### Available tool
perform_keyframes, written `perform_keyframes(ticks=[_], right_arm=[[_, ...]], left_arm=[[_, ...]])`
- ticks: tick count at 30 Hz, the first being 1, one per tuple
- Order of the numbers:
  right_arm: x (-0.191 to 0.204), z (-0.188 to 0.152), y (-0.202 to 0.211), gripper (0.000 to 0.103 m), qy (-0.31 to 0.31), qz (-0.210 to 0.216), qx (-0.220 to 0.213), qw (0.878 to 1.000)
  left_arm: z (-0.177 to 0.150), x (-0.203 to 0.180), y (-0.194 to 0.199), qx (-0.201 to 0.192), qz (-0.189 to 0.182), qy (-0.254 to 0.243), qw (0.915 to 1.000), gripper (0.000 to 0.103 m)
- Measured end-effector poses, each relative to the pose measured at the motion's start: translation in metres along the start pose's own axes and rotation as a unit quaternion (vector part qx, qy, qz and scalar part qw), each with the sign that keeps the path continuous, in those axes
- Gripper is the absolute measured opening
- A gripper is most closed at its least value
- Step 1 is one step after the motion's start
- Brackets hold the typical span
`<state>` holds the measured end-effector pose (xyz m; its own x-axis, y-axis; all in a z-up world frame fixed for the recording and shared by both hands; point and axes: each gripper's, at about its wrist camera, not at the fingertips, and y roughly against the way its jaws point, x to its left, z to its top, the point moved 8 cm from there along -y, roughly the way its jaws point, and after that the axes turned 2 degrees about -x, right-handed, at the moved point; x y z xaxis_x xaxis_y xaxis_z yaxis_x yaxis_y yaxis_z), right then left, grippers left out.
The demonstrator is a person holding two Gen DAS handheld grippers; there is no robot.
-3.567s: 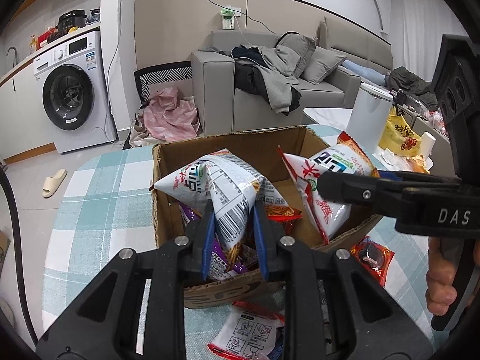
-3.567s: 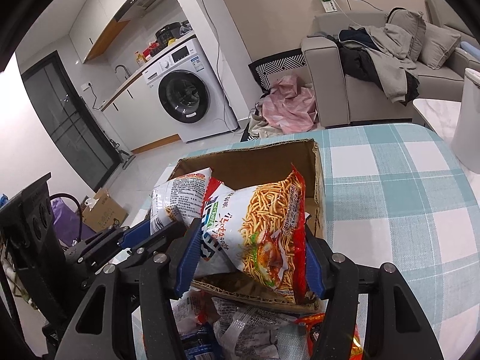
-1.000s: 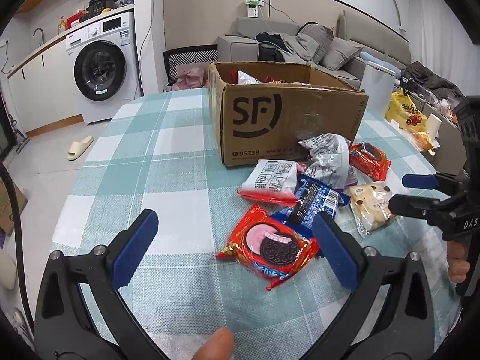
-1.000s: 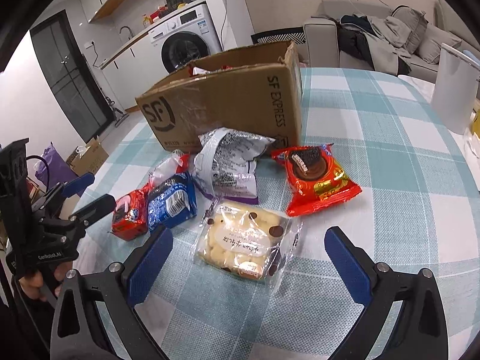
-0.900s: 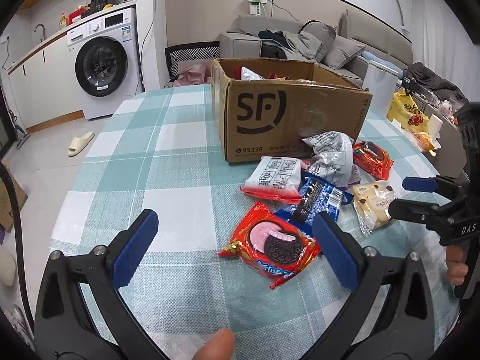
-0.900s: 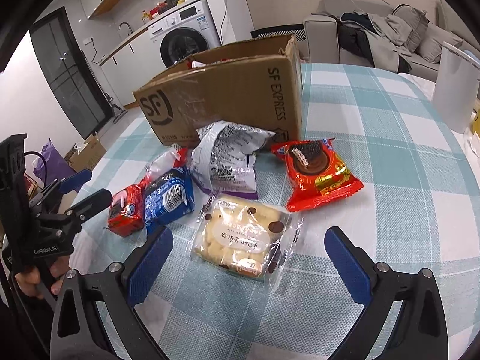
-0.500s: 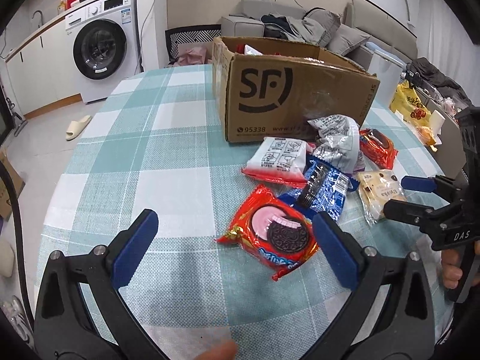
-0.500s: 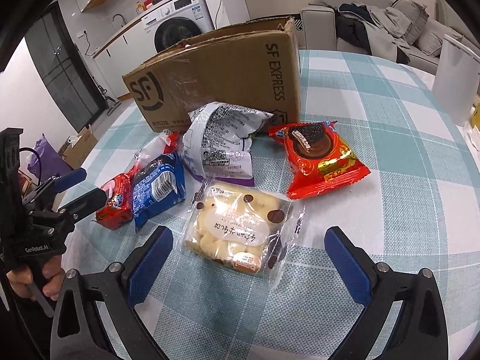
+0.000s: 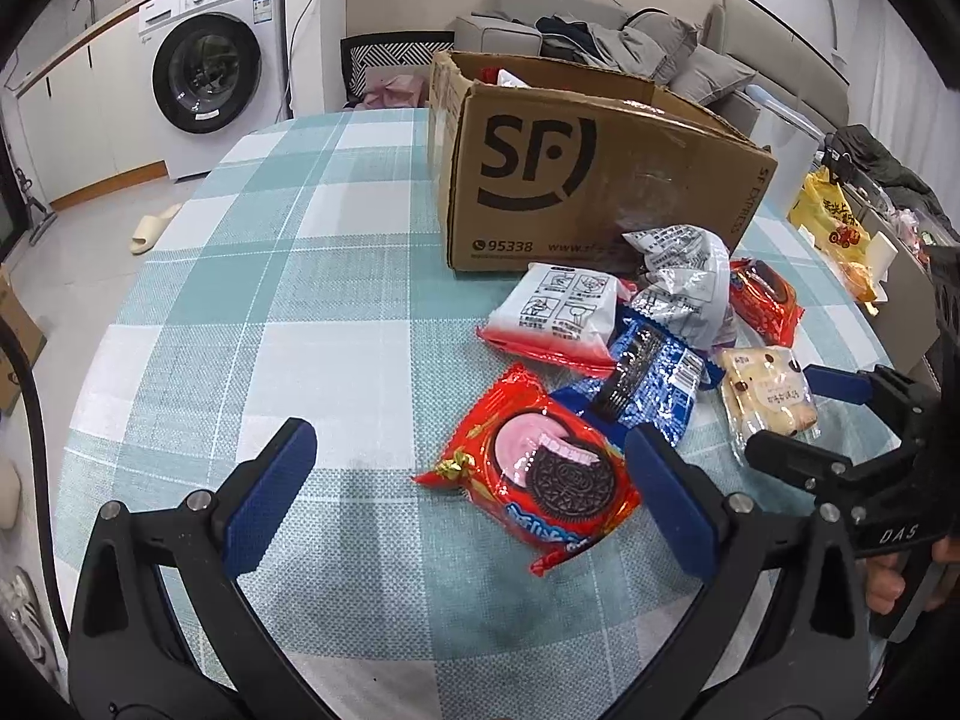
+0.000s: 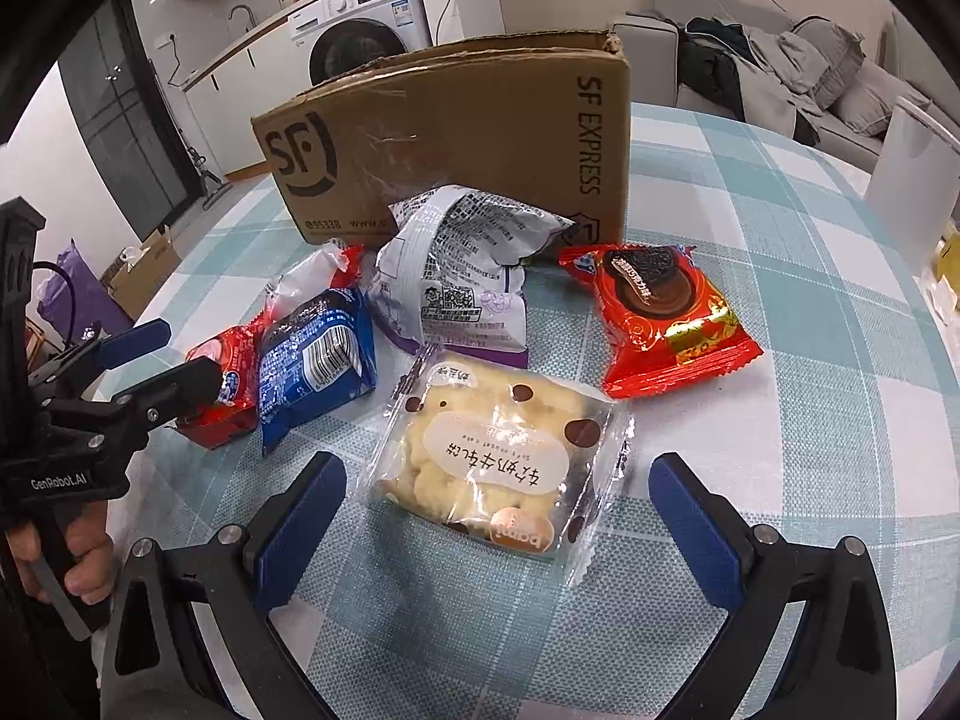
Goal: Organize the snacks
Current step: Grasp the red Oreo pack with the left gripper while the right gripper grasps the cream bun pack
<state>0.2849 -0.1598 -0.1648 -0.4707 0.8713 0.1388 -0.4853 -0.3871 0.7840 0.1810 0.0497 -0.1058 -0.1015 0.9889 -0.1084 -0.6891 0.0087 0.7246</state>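
Note:
Several snack packets lie on the checked tablecloth in front of a brown SF cardboard box (image 9: pixel 600 174) (image 10: pixel 456 138). My left gripper (image 9: pixel 471 501) is open, low over the cloth, with a red Oreo packet (image 9: pixel 540 468) just ahead between its fingers. My right gripper (image 10: pixel 498 528) is open around a clear-wrapped soft cake (image 10: pixel 498 456) (image 9: pixel 768 390). Behind lie a blue cookie pack (image 10: pixel 315 354) (image 9: pixel 651 378), a silver crisp bag (image 10: pixel 462 276) (image 9: pixel 684 282), a red chocolate packet (image 10: pixel 666 318) (image 9: pixel 765 297) and a white-and-red pack (image 9: pixel 555 315).
The box holds more snack bags. A white cylinder (image 10: pixel 912 174) stands at the table's right edge, with a yellow bag (image 9: pixel 831 222) beyond. A washing machine (image 9: pixel 213 54), a sofa with clothes (image 9: pixel 606 36) and a slipper (image 9: pixel 153 228) are off the table.
Earlier each gripper was shut on a crisp bag over the box. Both are now open and have dropped toward the packets on the cloth, which look larger and closer.

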Motion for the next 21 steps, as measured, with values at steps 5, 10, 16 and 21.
perform_keyframes(ticks=[5, 10, 16, 21], right_arm=[[0.005, -0.001, -0.002, 0.103, 0.016, -0.012, 0.005, 1.0], [0.008, -0.002, -0.004, 0.103, 0.024, -0.014, 0.007, 1.0], [0.008, -0.003, -0.004, 0.103, 0.025, -0.013, 0.009, 1.0], [0.006, -0.007, -0.002, 0.103, 0.033, -0.009, 0.017, 0.999]], left_arm=[[-0.001, -0.004, -0.002, 0.002, -0.01, 0.001, 0.9999, 0.102], [-0.003, -0.011, -0.004, 0.006, -0.01, -0.007, 0.9999, 0.102], [-0.007, -0.005, -0.007, 0.019, 0.002, -0.01, 0.9998, 0.102], [-0.014, 0.0, -0.005, 0.033, 0.004, -0.025, 0.9991, 0.102]])
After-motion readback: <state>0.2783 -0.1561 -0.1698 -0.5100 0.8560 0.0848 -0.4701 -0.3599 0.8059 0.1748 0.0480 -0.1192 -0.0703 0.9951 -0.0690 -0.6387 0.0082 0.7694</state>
